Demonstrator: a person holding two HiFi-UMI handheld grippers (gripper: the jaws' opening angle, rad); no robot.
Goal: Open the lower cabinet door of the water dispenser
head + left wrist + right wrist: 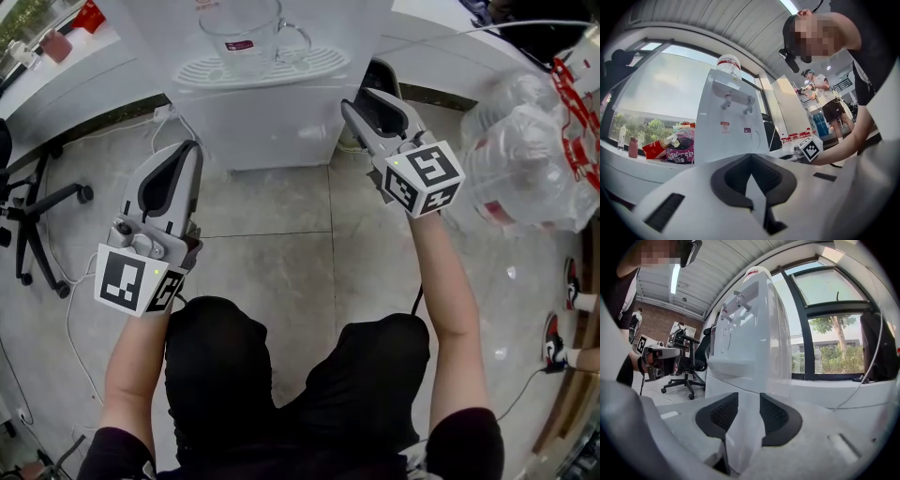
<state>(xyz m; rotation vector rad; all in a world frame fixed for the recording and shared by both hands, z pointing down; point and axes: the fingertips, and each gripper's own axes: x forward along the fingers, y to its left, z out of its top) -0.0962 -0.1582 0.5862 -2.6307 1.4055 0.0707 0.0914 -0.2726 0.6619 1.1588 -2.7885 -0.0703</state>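
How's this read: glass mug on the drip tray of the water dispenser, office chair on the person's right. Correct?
Wrong on the side. The glass mug is on the drip tray of the water dispenser, but the office chair is on the person's left; the head view shows it.

Water dispenser (272, 117) on tiled floor (281, 267)
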